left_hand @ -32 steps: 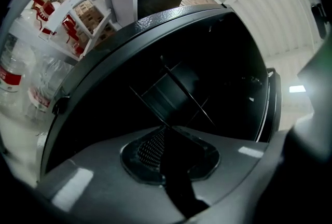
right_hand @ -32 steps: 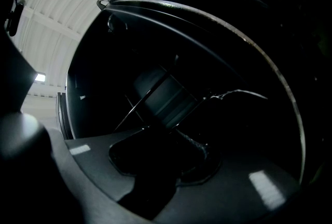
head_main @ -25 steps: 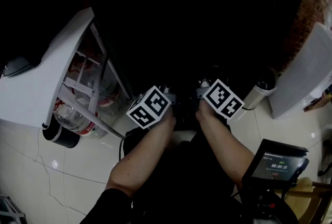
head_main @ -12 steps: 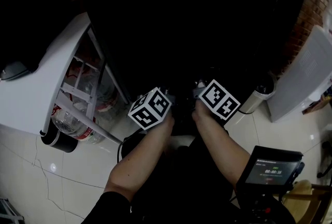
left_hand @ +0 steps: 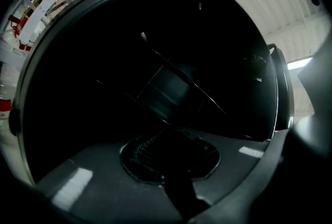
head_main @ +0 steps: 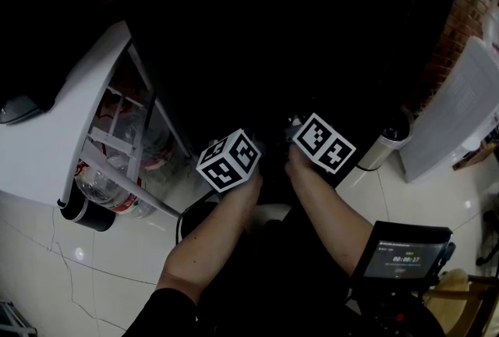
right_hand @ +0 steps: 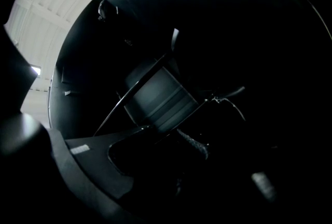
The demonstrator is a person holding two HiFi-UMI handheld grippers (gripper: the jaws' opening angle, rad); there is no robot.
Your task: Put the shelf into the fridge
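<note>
The shelf (left_hand: 93, 186) is a dark panel with a grey front trim and an oval recess. It lies low inside the black fridge cavity (head_main: 281, 31). My left gripper (left_hand: 166, 166) reaches into that recess, and its dark finger (left_hand: 179, 199) lies across the trim and seems clamped on it. My right gripper (right_hand: 187, 155) is at the shelf's other grey edge (right_hand: 88, 158). Its jaws are opening and its ribbed pad (right_hand: 196, 146) stands off the trim. In the head view only the marker cubes (head_main: 228, 160) (head_main: 323, 142) show; the jaws are lost in the dark.
The white fridge door (head_main: 54, 133) stands open at the left, with bottles (head_main: 105, 187) in its racks. A white ribbed panel (head_main: 456, 105) and a white cylinder (head_main: 382, 148) stand at the right on the tiled floor. A small screen (head_main: 401, 257) is near my right forearm.
Both marker cubes have edged slightly forward toward the dark fridge opening. The right one has shifted a little to the left.
</note>
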